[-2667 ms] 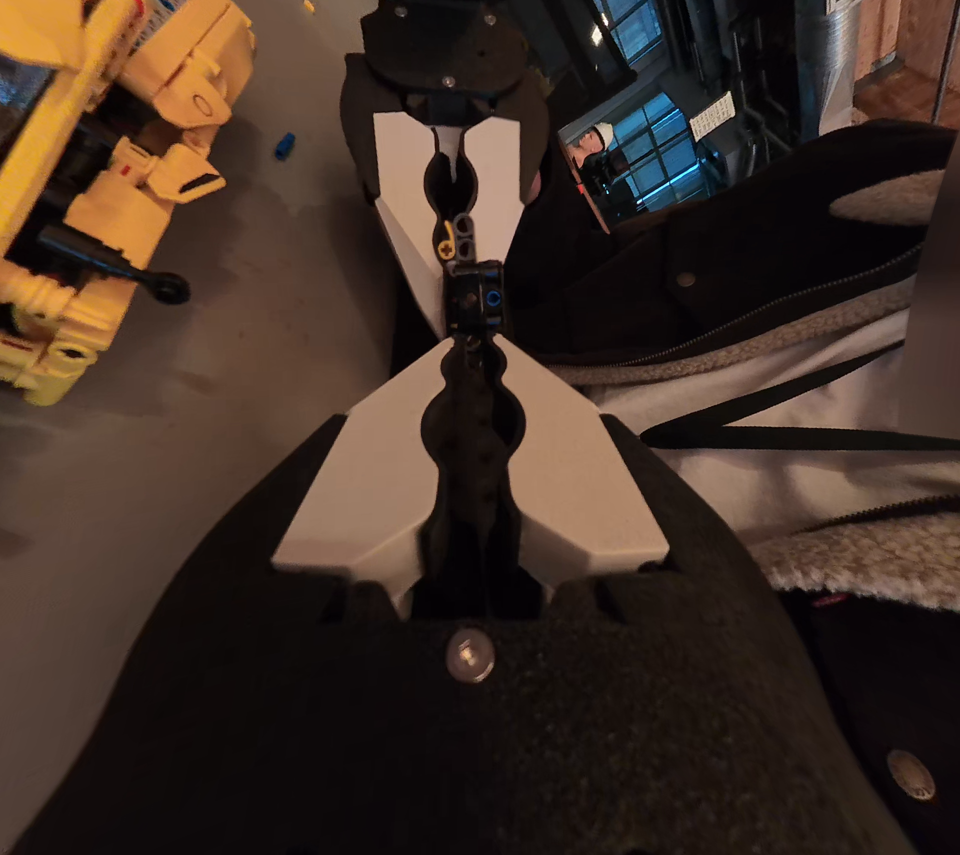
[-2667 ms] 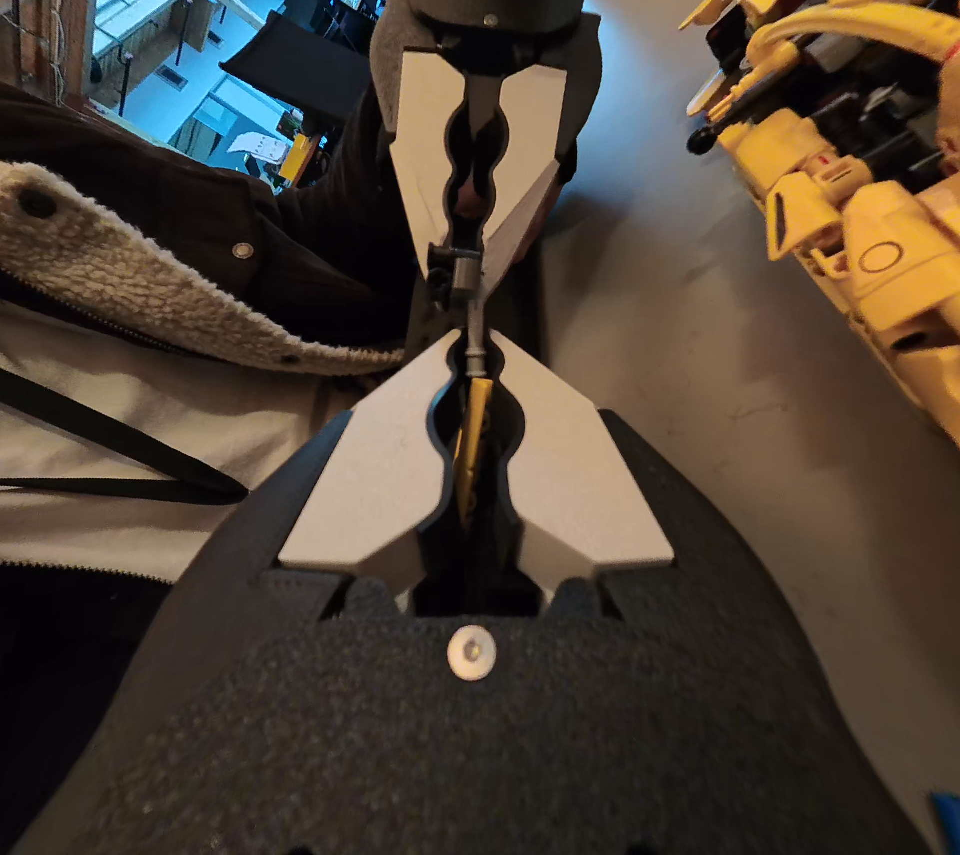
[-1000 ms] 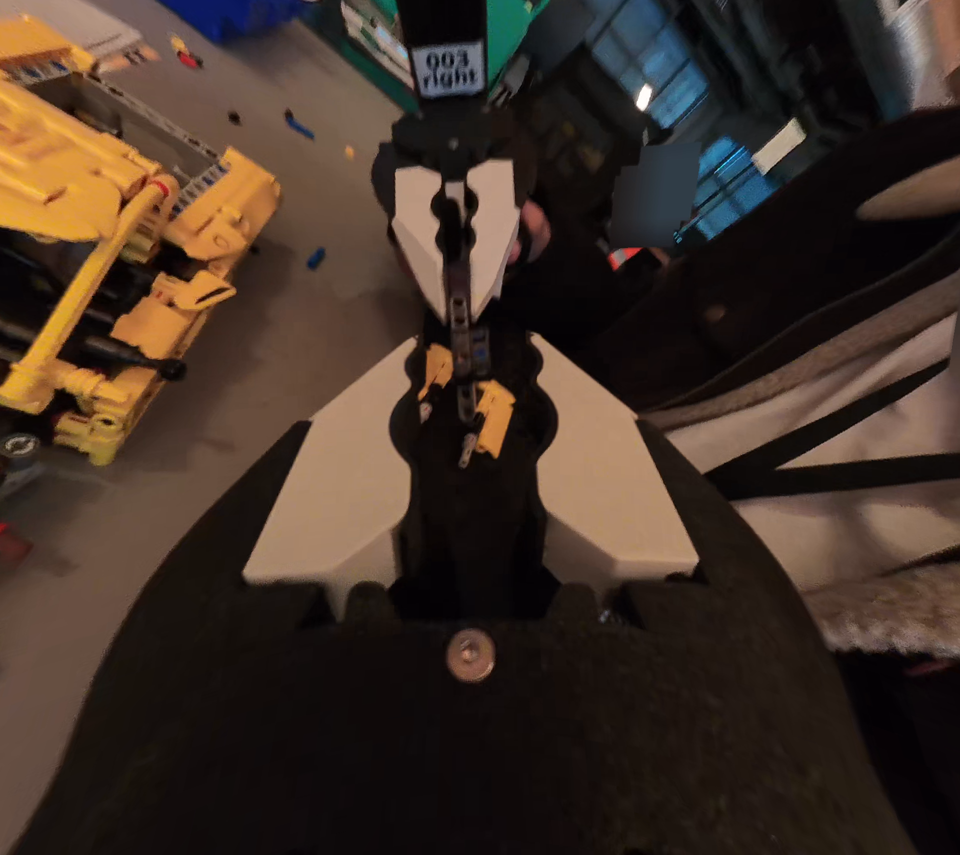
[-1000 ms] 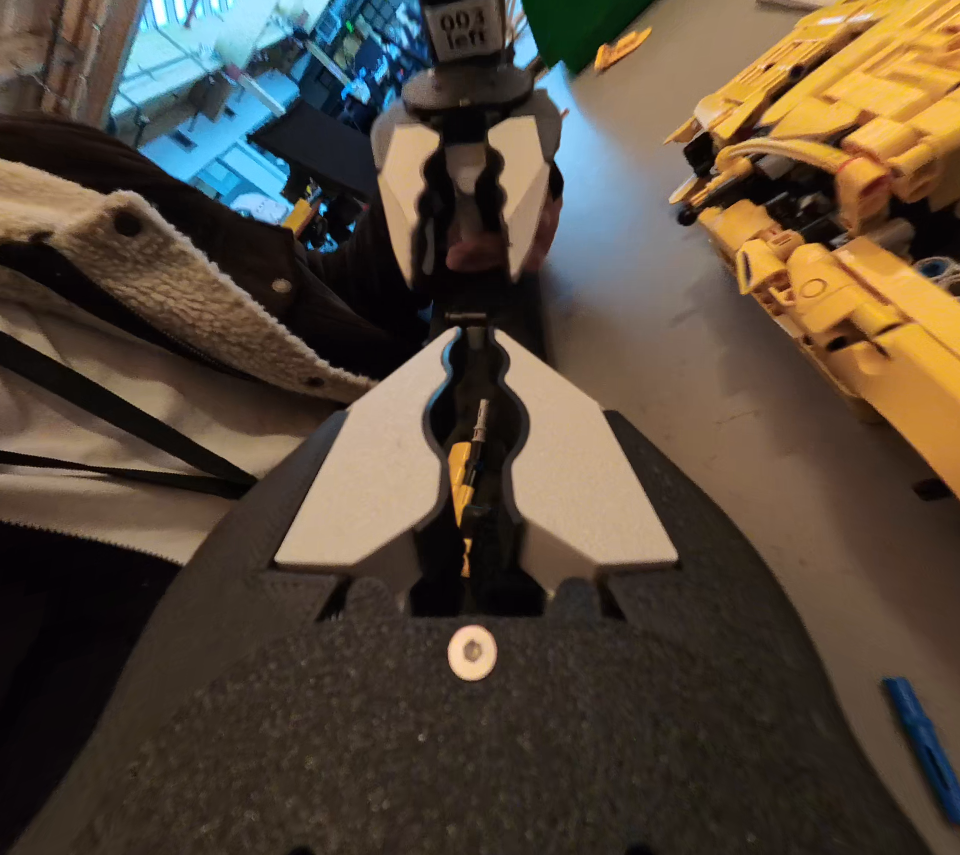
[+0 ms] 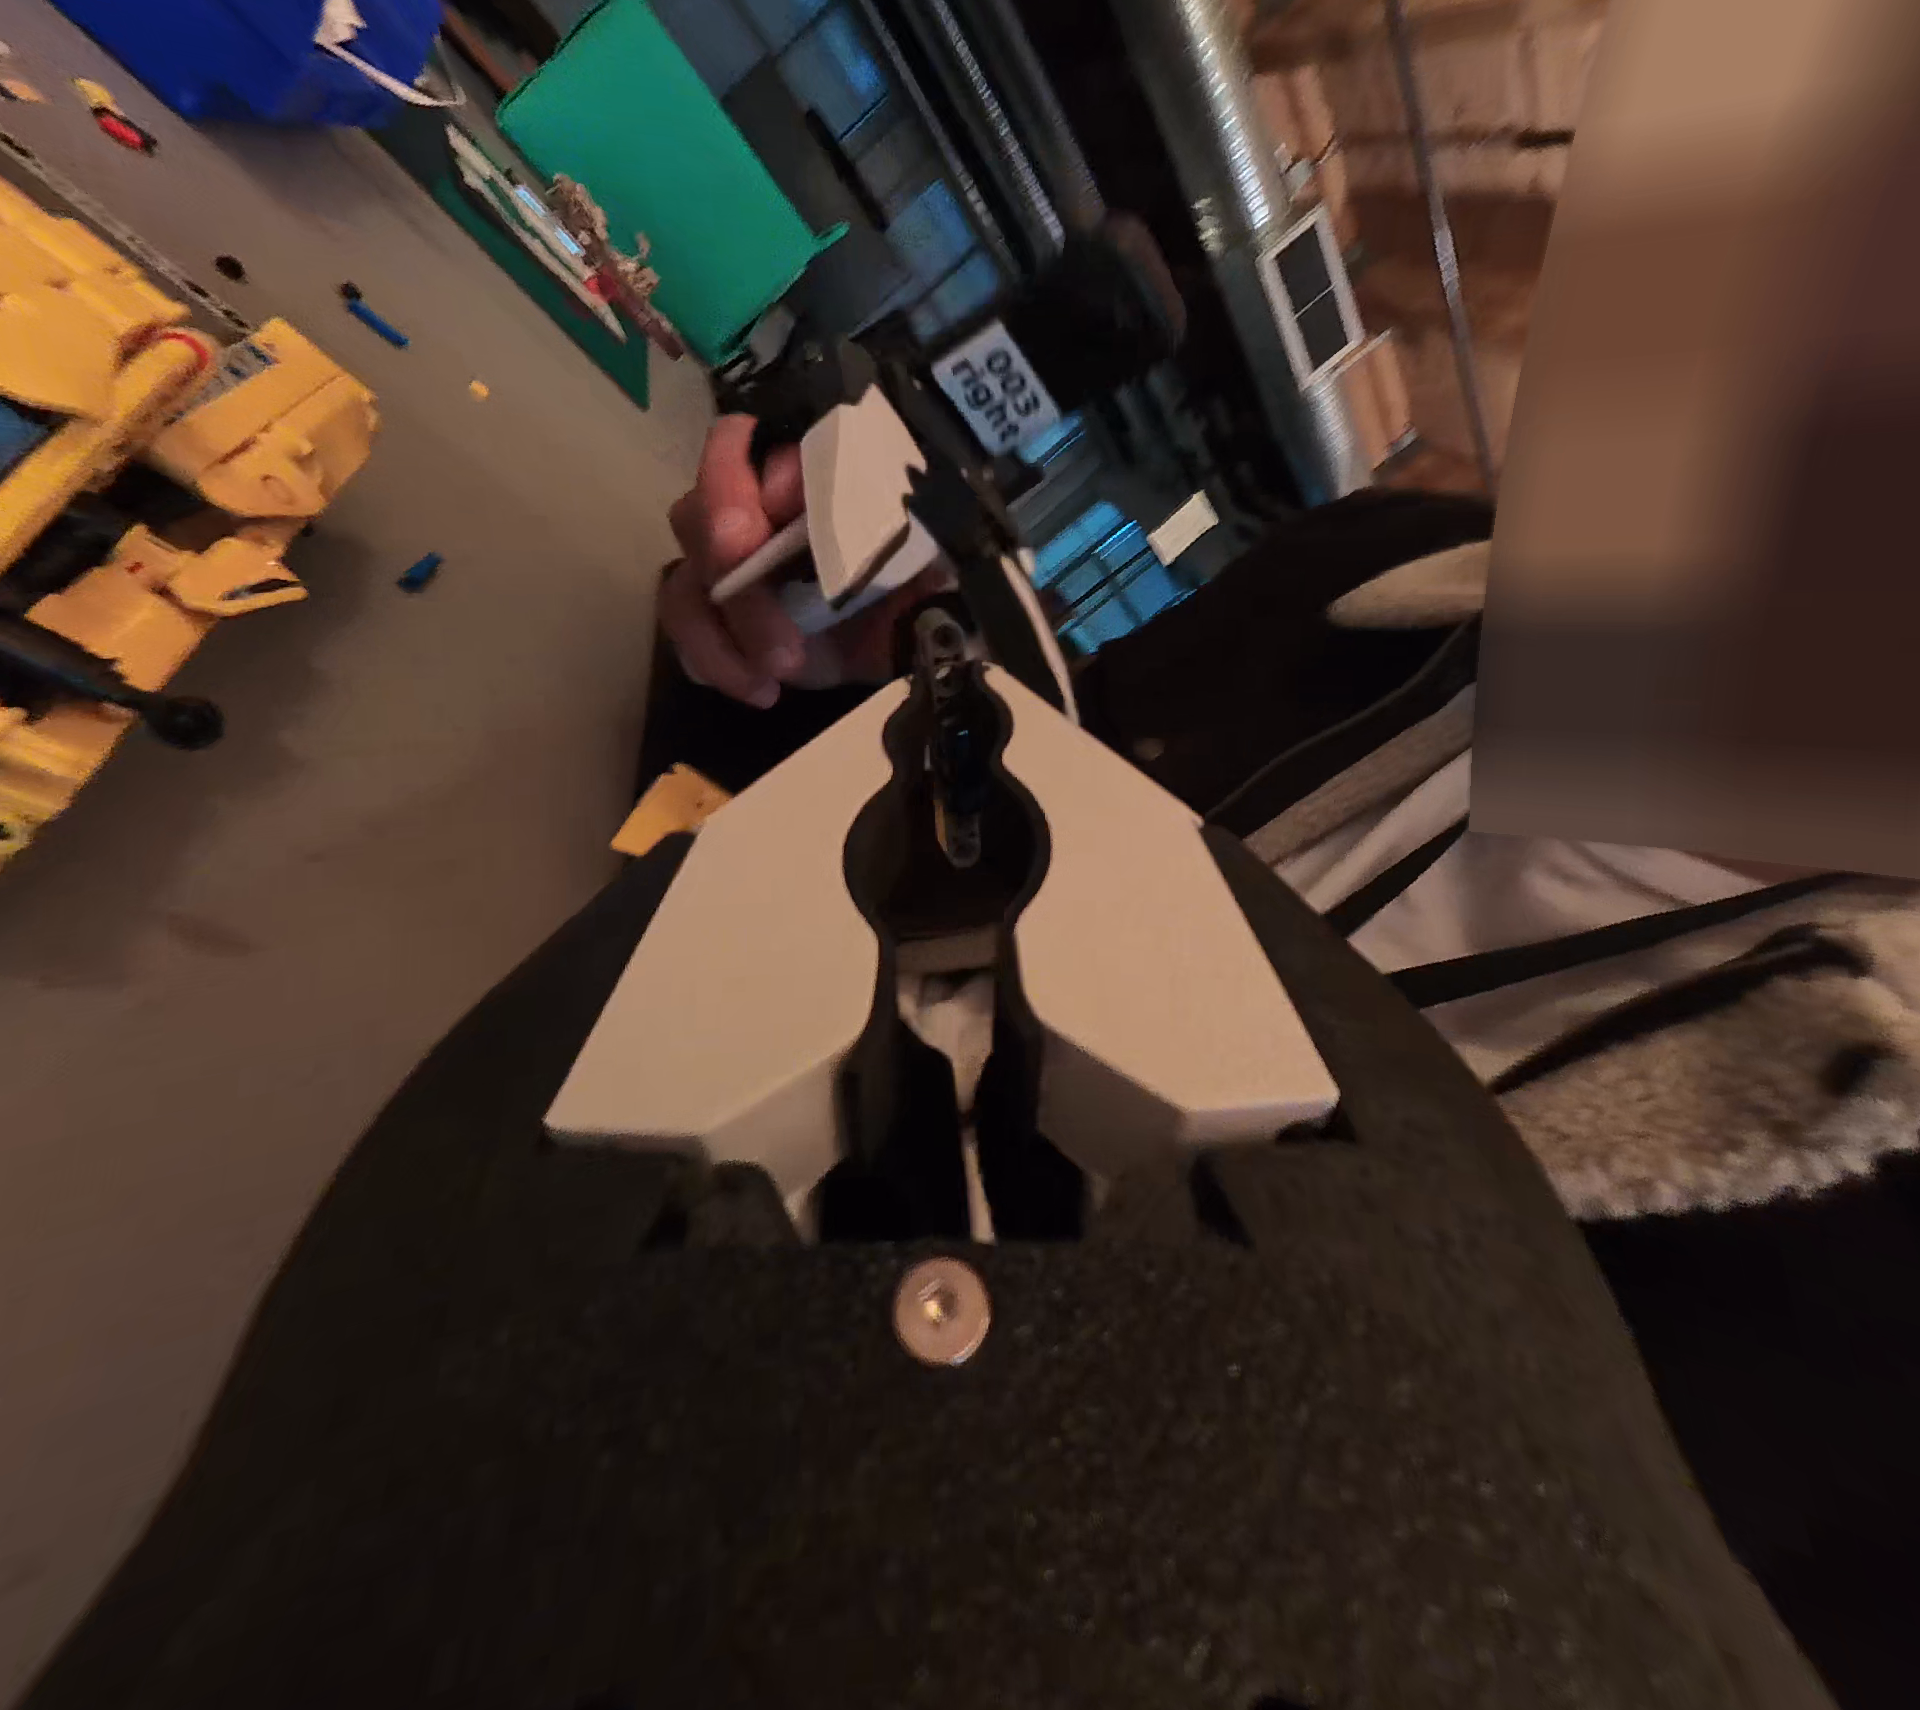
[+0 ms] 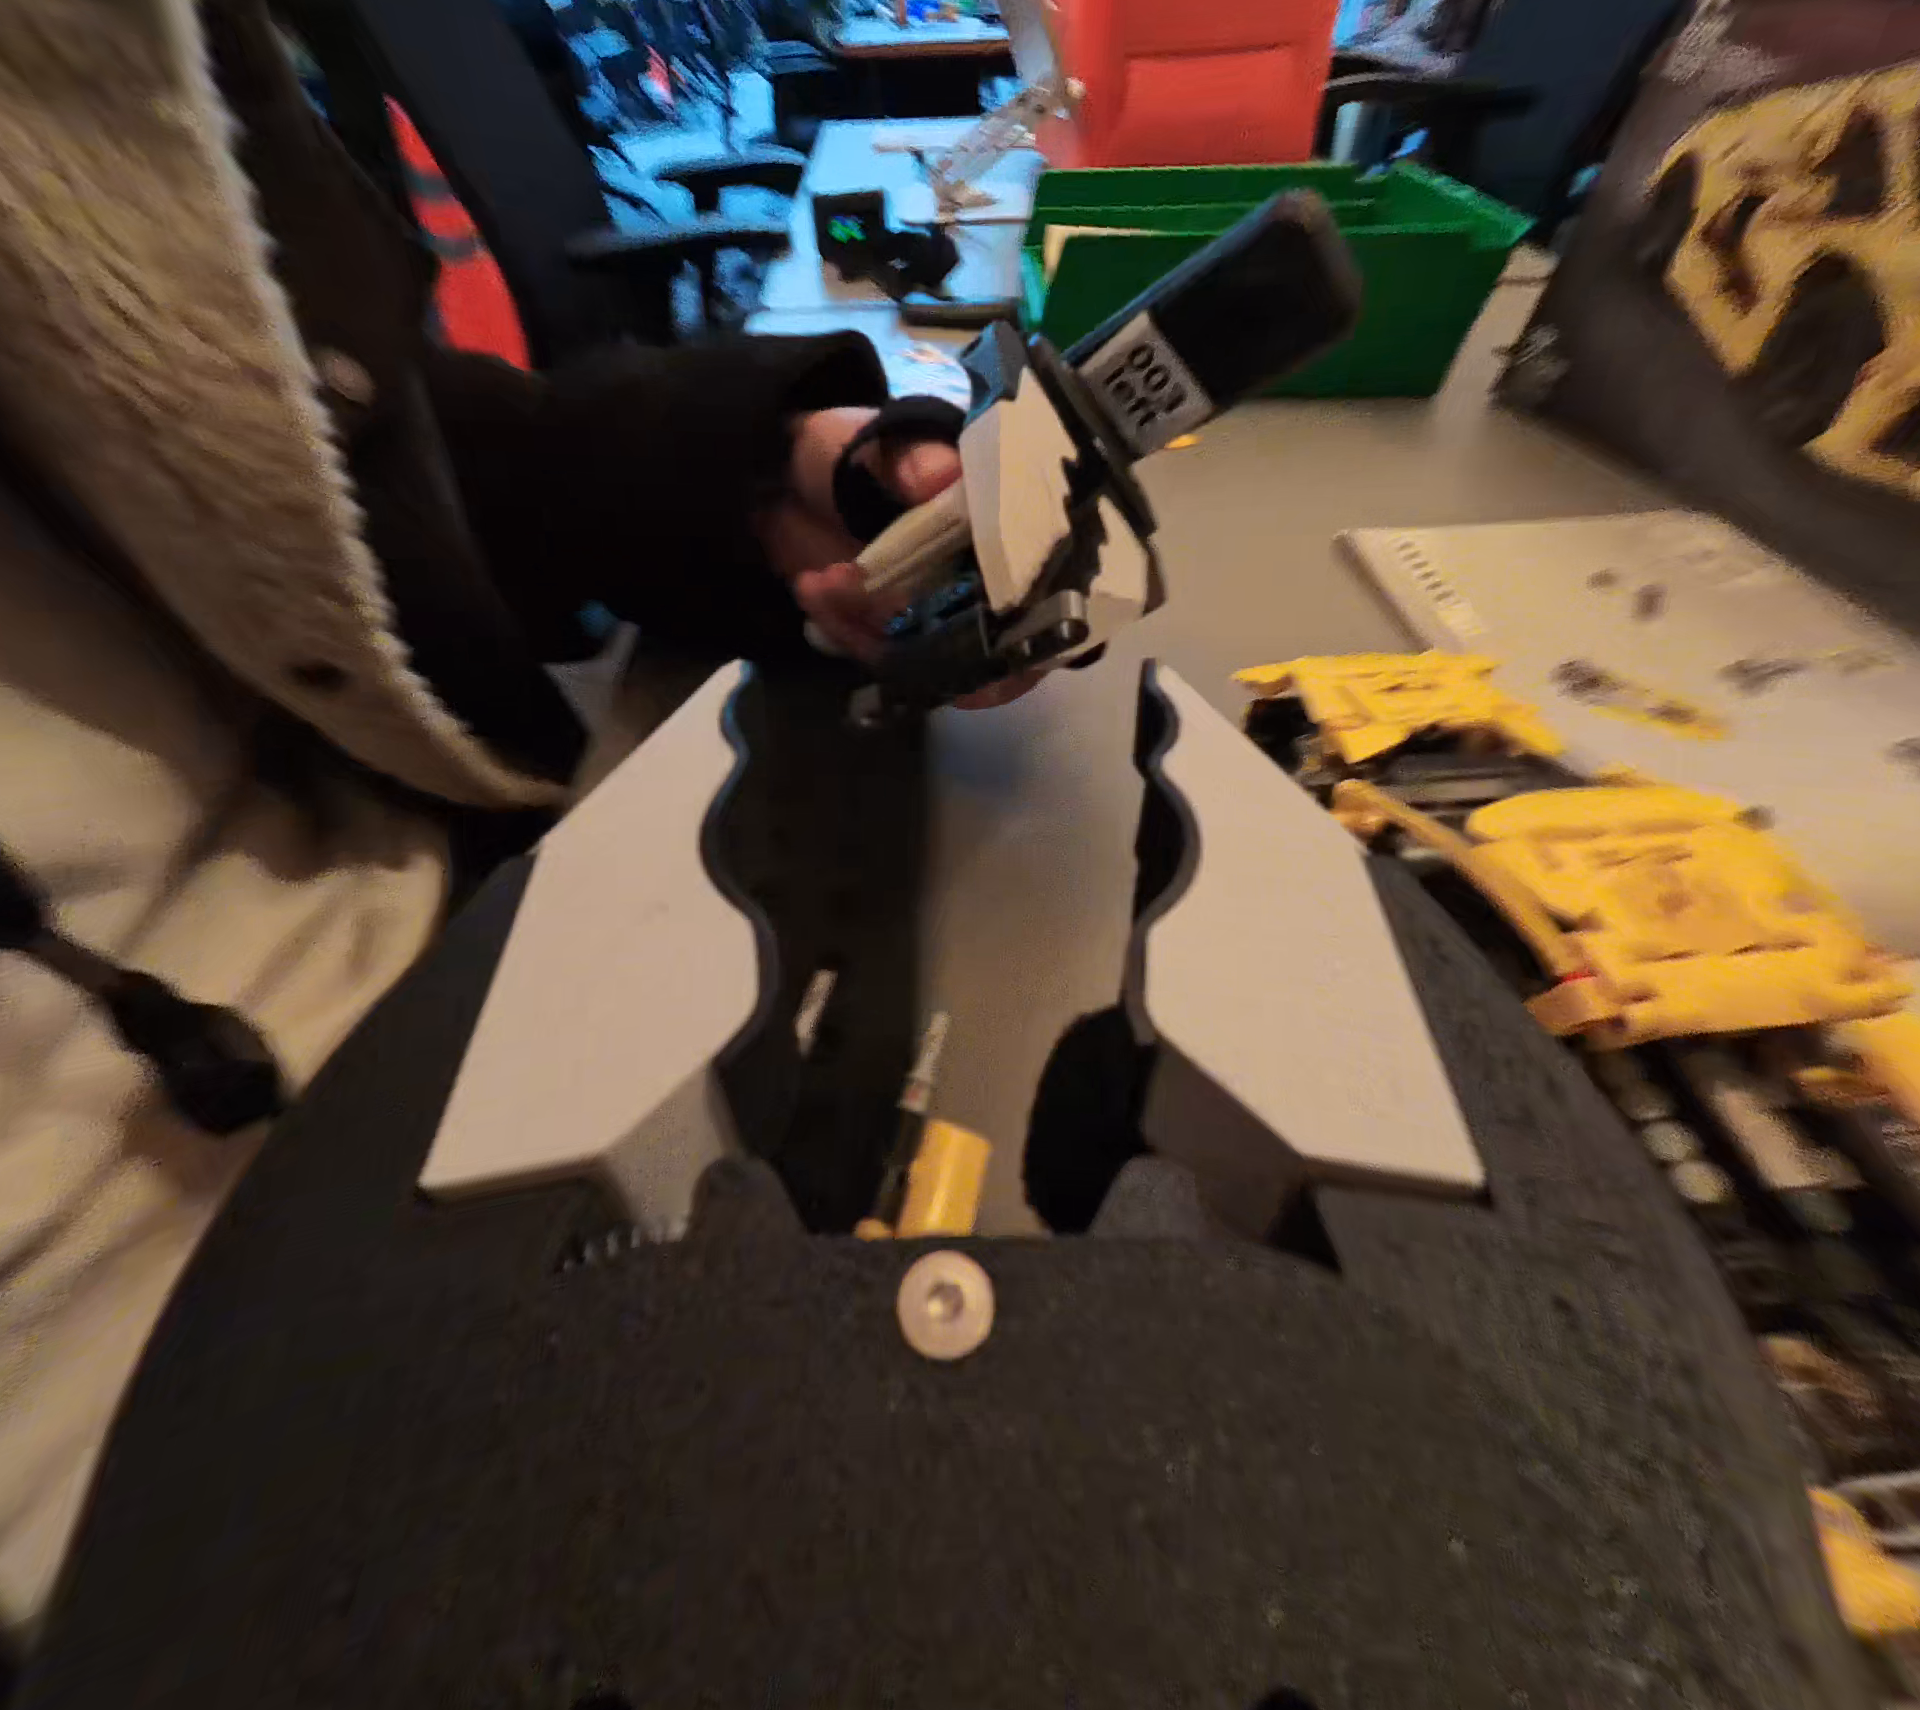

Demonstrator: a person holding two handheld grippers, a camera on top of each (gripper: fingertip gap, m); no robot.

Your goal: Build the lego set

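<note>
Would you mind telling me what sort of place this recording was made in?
Probably a shared workshop or office: grey table with a half-built yellow lego model, green parts bin, office chairs behind, exposed duct overhead.

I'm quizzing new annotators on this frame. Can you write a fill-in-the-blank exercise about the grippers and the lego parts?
1. The right gripper has its jaws ____.
2. The left gripper is shut on a ____ lego piece.
3. The partly built lego model on the grey table is mostly ____.
4. The bin behind the left gripper in the right wrist view is ____.

Missing words: open; black; yellow; green
</note>
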